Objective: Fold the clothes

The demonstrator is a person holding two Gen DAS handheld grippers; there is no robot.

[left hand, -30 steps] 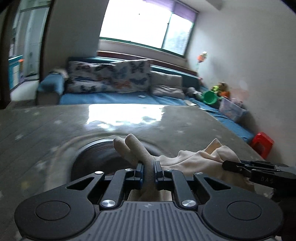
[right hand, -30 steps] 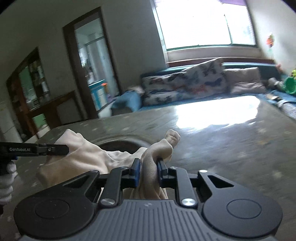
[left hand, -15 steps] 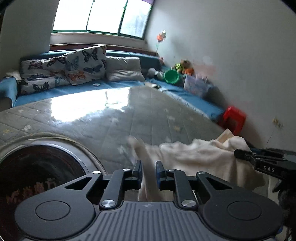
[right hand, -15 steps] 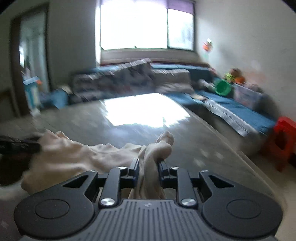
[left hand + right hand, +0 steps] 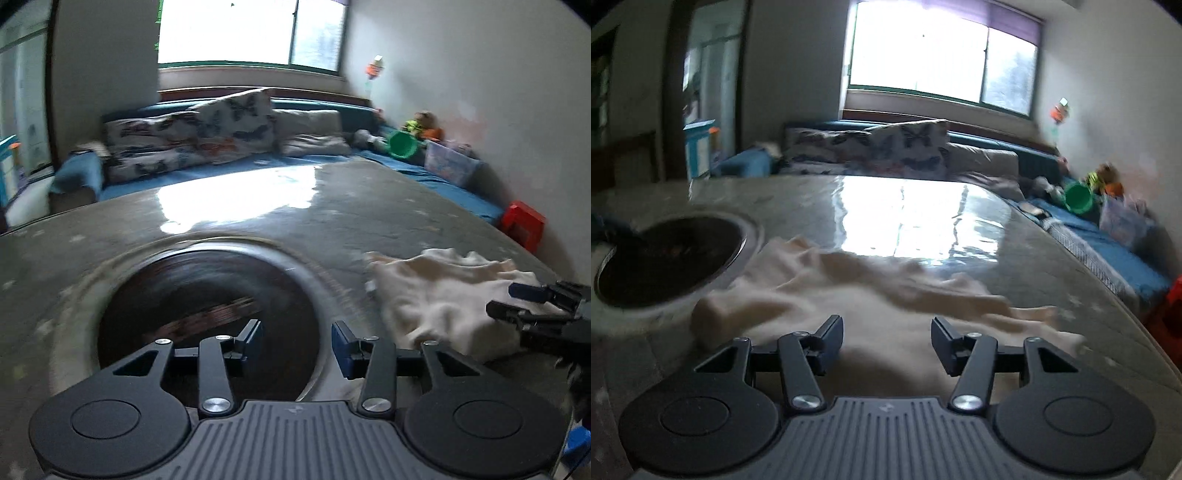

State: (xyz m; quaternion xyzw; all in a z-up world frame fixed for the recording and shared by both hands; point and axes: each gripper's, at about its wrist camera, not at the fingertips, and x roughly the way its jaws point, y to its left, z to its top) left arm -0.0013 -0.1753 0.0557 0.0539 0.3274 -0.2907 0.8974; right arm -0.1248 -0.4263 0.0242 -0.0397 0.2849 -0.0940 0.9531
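A cream garment [image 5: 871, 295] lies crumpled on the grey table, right of the round dark inset. In the left wrist view the garment [image 5: 439, 295] sits at the right. My left gripper [image 5: 295, 339] is open and empty over the dark inset, left of the cloth. My right gripper [image 5: 886, 338] is open and empty just above the near part of the garment. The right gripper also shows at the right edge of the left wrist view [image 5: 517, 302], open over the cloth.
A round dark inset with a metal rim [image 5: 207, 295] is set in the grey table [image 5: 369, 206]; it also shows in the right wrist view [image 5: 668, 258]. Beyond are a blue sofa with butterfly cushions [image 5: 207, 133], a green bucket [image 5: 402, 144] and a red stool [image 5: 522, 223].
Both grippers have opened and let go of the cream garment, which now lies on the table. The left gripper has swung left over the dark inset.
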